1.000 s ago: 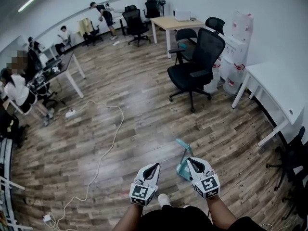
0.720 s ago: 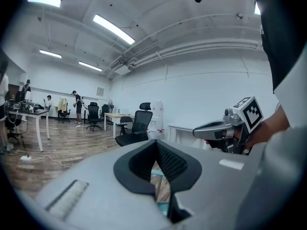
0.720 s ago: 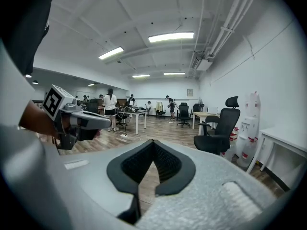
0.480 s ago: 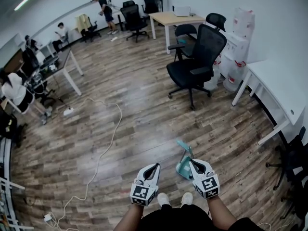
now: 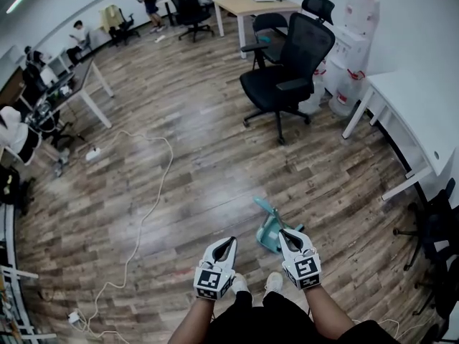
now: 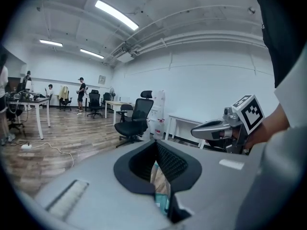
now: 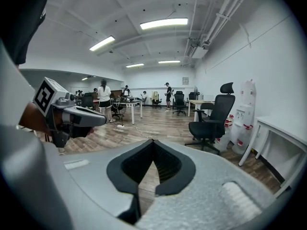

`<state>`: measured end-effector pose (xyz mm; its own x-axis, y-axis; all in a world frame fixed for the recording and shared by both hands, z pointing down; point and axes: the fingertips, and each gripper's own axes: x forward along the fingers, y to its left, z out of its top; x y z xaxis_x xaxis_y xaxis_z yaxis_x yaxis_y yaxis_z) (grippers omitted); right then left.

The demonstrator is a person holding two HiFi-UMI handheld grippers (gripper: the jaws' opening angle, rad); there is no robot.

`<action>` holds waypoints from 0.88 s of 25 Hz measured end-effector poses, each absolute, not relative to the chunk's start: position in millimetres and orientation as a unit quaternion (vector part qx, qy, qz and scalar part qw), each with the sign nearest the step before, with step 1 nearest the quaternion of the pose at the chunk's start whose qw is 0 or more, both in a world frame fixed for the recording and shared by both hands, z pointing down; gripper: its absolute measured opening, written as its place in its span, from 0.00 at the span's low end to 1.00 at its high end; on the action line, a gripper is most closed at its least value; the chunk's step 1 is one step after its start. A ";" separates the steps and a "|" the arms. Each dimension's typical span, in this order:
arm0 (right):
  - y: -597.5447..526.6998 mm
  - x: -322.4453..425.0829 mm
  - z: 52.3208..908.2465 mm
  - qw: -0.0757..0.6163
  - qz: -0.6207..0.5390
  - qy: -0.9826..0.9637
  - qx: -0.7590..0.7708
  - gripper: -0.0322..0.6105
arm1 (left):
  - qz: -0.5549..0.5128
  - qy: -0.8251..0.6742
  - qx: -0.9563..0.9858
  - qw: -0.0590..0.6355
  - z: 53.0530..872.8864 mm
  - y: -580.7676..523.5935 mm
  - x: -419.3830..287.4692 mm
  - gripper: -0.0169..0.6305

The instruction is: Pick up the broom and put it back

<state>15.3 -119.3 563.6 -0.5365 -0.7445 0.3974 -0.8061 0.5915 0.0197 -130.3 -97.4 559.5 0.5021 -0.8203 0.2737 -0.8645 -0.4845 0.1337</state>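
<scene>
Beyond the right hand-held gripper (image 5: 284, 233), closed like the left (image 5: 229, 241), seemingly lies the broom (image 5: 267, 222).

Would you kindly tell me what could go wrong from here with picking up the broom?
1. Both the right hand-held gripper and the left hand-held gripper have their jaws closed; reaching the broom like that would probably just knock it over.
2. The white cable trails across the floor on the left, a possible trip hazard while carrying it away.
</scene>
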 end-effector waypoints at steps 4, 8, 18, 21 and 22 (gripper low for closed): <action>-127.0 22.3 576.6 0.202 0.086 -0.866 0.449 0.05 | 0.103 -0.483 0.860 0.128 568.2 -106.3 -122.5 0.06; -127.9 32.3 606.3 0.228 0.107 -0.861 0.441 0.05 | 0.108 -0.479 0.860 0.139 580.9 -108.1 -113.9 0.06; -141.9 40.2 659.7 0.278 0.127 -0.855 0.420 0.17 | 0.126 -0.472 0.859 0.152 604.8 -114.3 -95.7 0.06; -146.9 40.7 675.8 0.298 0.128 -0.853 0.408 0.21 | 0.133 -0.471 0.858 0.155 611.6 -114.9 -93.2 0.06; -148.6 41.5 680.7 0.305 0.128 -0.852 0.405 0.22 | 0.134 -0.471 0.858 0.157 613.1 -114.9 -92.4 0.06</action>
<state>41.5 -148.6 680.7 -0.4857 -0.6121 0.6240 -0.7682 0.6395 0.0293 -92.4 -114.9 613.1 0.5205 -0.7658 0.3777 -0.8499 -0.5073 0.1425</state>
